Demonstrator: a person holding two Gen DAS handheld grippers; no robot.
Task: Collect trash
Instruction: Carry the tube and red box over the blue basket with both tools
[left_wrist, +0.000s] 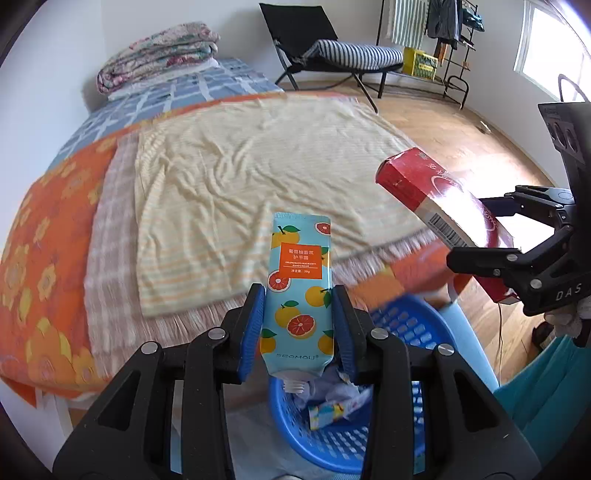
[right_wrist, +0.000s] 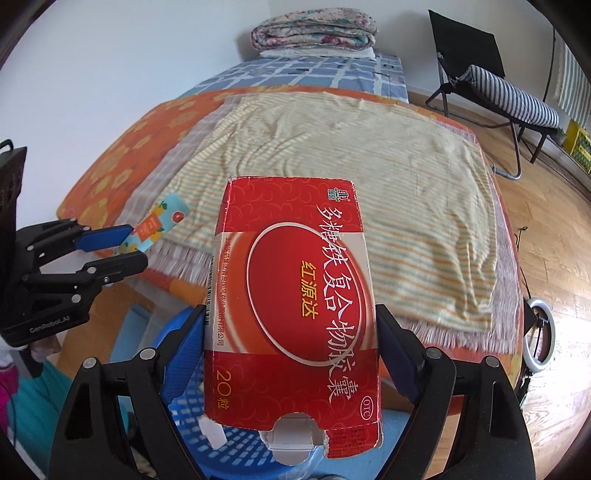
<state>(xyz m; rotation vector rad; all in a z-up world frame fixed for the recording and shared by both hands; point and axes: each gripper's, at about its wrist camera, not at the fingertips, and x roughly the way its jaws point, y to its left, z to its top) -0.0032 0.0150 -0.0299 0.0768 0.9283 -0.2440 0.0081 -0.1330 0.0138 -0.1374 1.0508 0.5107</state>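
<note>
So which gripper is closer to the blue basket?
Left, probably. The left gripper holds the hand cream tube right over the blue basket, its nozzle just above the trash inside. The right gripper, holding the red box, hangs above the basket's edge.

basket (left_wrist: 402, 325): mostly hidden by claws | its contents: perhaps crumpled wrappers

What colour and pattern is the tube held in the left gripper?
Light blue with oranges and grapefruit slices, plus an orange label: the tube, clearest in the left wrist view.
</note>
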